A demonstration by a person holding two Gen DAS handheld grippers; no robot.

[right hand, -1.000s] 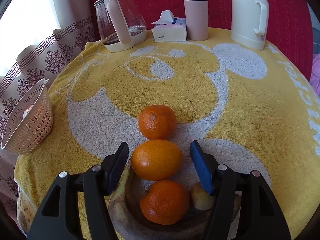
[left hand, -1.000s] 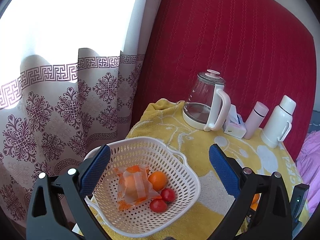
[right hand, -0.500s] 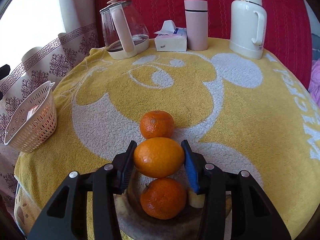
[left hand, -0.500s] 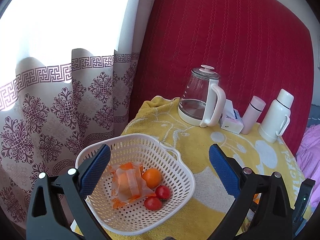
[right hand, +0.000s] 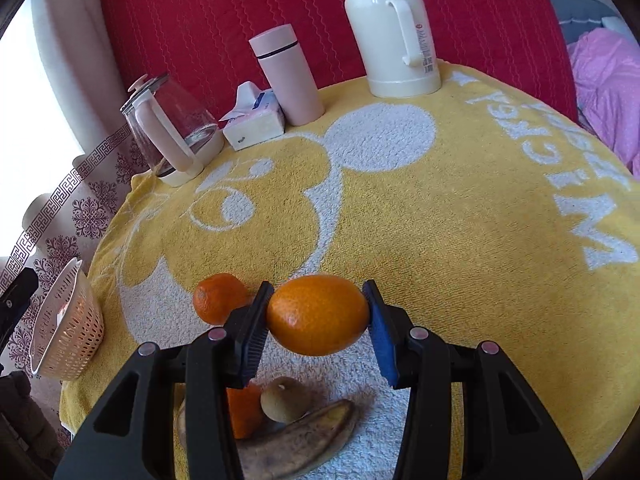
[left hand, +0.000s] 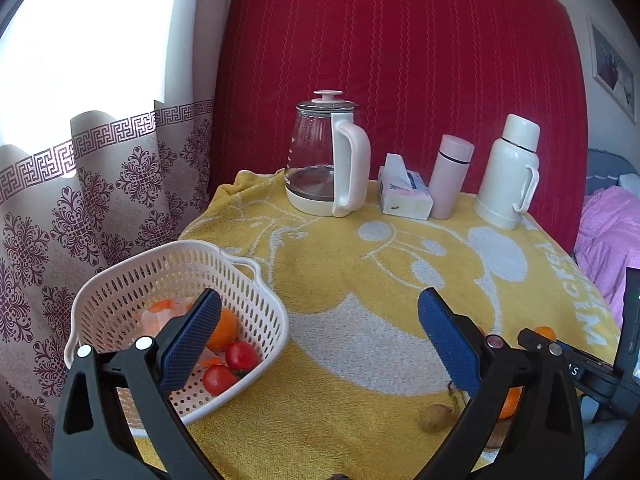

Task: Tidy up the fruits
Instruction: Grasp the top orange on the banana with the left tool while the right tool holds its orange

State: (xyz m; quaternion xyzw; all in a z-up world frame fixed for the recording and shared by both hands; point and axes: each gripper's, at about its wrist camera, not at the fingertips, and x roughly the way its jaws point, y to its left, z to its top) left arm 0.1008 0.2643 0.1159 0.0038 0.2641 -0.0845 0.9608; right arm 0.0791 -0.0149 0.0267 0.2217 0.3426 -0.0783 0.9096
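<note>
Currently right gripper point(right hand: 318, 316) pinches an orange point(right hand: 318, 314) by its ends above the table; left gripper point(left hand: 320, 336) gapes wide near the basket point(left hand: 256, 304). Round peel could slip loose in transit.

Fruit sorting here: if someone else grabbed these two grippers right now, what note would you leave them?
Right gripper: shut on the large orange, which looks raised above the towel.
Left gripper: open, empty, near the white basket.
Done: the basket holds an orange, two tomatoes and a wrapped item.
Left: carry the held orange to the basket at the table's left edge, then move the mandarin, another orange, the small brown fruit and the banana.
</note>
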